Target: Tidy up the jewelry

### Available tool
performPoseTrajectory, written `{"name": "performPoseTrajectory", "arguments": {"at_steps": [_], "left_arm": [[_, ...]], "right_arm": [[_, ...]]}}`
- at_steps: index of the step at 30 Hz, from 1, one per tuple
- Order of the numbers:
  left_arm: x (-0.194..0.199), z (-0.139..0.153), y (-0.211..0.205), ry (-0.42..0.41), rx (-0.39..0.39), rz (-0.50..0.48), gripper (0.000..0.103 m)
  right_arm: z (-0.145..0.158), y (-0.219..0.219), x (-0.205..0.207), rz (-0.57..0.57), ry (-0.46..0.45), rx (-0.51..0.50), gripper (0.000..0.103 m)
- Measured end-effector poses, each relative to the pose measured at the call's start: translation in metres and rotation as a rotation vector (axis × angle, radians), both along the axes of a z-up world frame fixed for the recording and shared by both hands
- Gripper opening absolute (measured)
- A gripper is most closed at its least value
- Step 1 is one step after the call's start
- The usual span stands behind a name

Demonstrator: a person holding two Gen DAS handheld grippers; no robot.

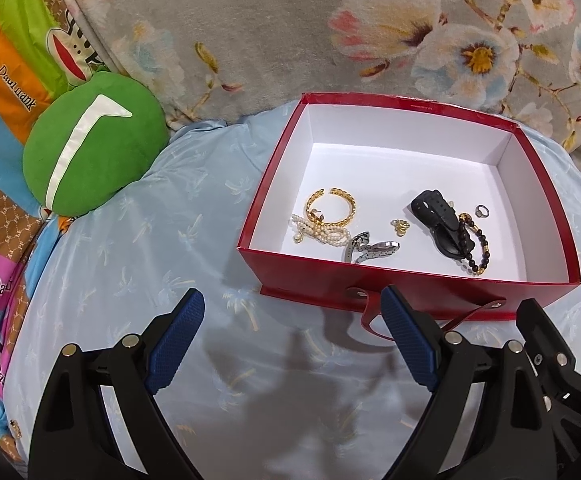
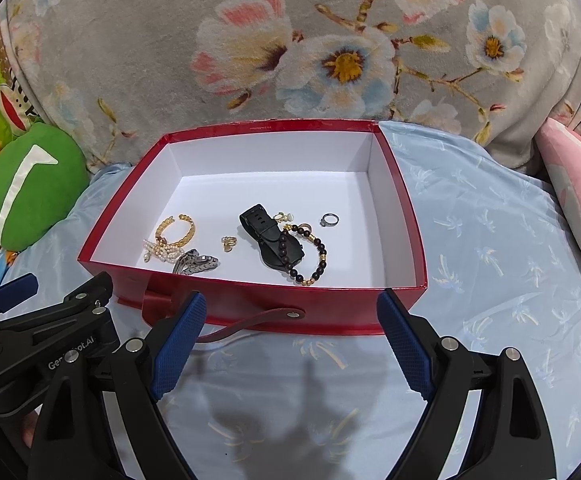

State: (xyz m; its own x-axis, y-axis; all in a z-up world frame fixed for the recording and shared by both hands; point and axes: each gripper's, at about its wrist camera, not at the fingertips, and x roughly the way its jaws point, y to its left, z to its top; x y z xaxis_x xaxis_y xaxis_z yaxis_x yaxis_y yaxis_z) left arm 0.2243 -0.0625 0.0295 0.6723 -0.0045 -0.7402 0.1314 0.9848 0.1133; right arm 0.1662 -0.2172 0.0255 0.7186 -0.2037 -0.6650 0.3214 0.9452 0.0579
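A red box (image 1: 546, 184) with a white inside sits on a light blue sheet; it also shows in the right wrist view (image 2: 406, 200). Inside lie a gold bangle (image 1: 332, 208), a pearl bracelet (image 1: 324, 234), a silver watch (image 1: 370, 250), a black watch (image 1: 436, 216), a dark bead bracelet (image 1: 478, 248), a ring (image 1: 482, 211) and a small gold piece (image 1: 400, 227). The same pieces show in the right wrist view, among them the black watch (image 2: 270, 236) and the ring (image 2: 329, 219). My left gripper (image 1: 292, 344) is open and empty in front of the box. My right gripper (image 2: 290, 344) is open and empty beside it.
A green round cushion (image 1: 90, 148) lies left of the box. A grey floral blanket (image 2: 290, 40) rises behind it. A pink pillow (image 2: 578, 188) lies at the right. The box's red strap (image 2: 250, 322) hangs over its front wall.
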Motion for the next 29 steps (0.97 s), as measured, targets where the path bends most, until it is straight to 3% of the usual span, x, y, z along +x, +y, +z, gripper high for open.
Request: {"name": "performPoseTrajectory", "arguments": {"at_steps": [29], "left_arm": [[0.0018,-0.0024,-0.006,-0.009,0.005,-0.004,0.086]], "right_arm": [[-0.0006,0.0003,-0.0009,-0.009,0.0,-0.018,0.086]]}}
